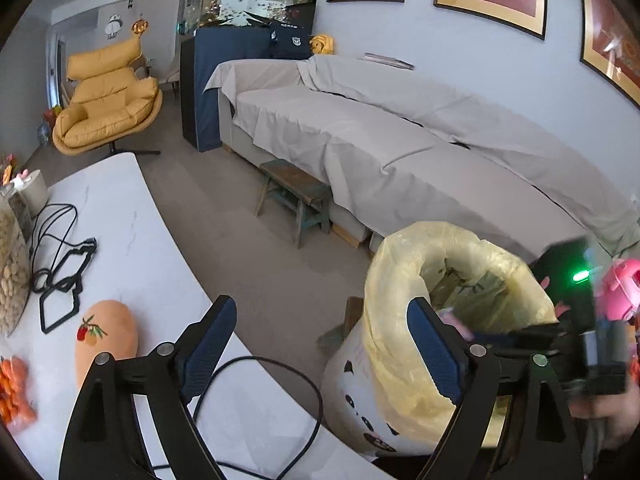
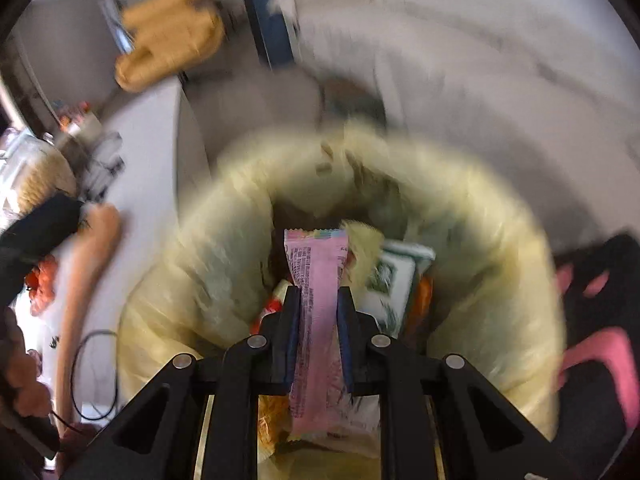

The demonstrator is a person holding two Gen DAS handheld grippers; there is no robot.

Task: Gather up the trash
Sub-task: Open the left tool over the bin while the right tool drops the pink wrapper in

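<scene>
A white bin with a yellow plastic liner (image 1: pixel 400 300) stands on the floor beside the white table (image 1: pixel 132 240). My left gripper (image 1: pixel 320 344) is open and empty, its right finger over the bin's near rim, its left finger over the table edge. In the blurred right wrist view my right gripper (image 2: pixel 318 308) is shut on a pink snack wrapper (image 2: pixel 316 276), pointing steeply down over the liner's mouth (image 2: pixel 224 256). Other wrappers (image 2: pixel 388 280) lie inside. The right gripper also shows as a dark shape (image 1: pixel 580 344) at the bin's far right.
On the table lie a black cable (image 1: pixel 260 392), a peach-coloured cushion (image 1: pixel 108 332), a bag of oranges (image 1: pixel 16 392) and a black frame (image 1: pixel 64 292). A covered grey sofa (image 1: pixel 400 140), a small wooden stool (image 1: pixel 296 196) and a yellow armchair (image 1: pixel 104 100) stand beyond.
</scene>
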